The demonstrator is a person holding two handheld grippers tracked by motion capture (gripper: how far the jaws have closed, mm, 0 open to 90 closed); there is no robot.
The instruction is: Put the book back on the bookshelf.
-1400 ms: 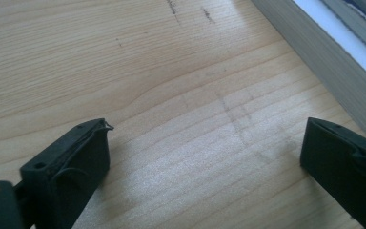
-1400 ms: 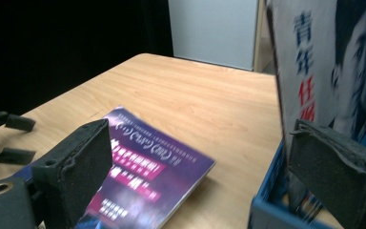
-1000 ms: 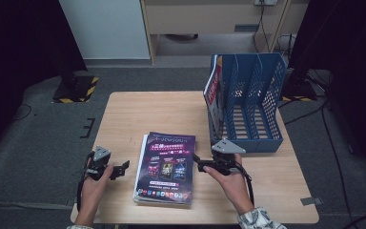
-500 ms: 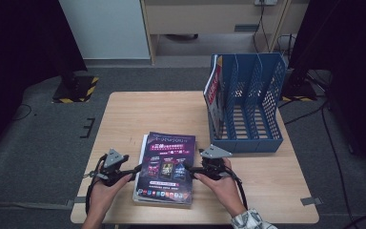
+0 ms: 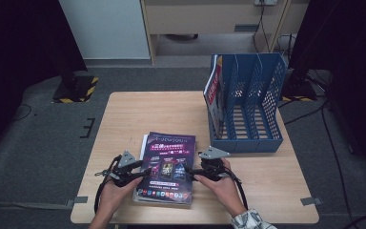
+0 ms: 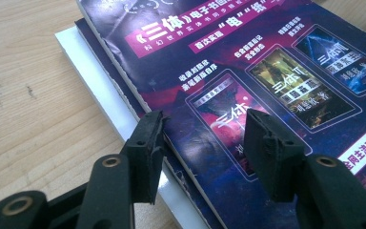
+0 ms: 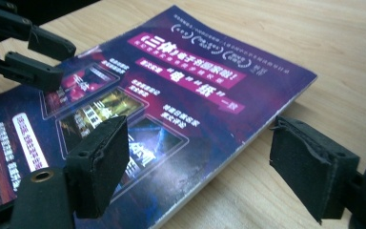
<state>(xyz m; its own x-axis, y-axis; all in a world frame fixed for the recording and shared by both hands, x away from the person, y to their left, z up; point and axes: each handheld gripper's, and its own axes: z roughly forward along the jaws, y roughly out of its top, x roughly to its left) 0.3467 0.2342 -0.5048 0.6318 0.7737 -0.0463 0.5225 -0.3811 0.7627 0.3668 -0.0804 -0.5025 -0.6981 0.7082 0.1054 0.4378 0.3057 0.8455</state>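
two grippers flank the top magazine (image 5: 167,164) at lower centre, left gripper (image 6: 202,143) and right gripper (image 7: 198,160) both released; uneven closing could drag lower magazines or tear the cover.

Right hand-held gripper (image 7: 198,171) w/ jaws wide apart, straddling the near long edge of the top magazine (image 7: 171,95): one jaw over the cover, the other over bare bench (image 7: 338,52) beside that edge. Neither jaw touches the mag. Mag lies flat, purple cover w/ pink title band, white text and a row of small framed pics. A thin pale edge shows under the cover along its side. Left hand-held gripper (image 7: 45,59) at the mag's far side, approx. opposite, black jaws slightly parted, tips over the cover; contact w/ cover can't be told. Bench is light wood.
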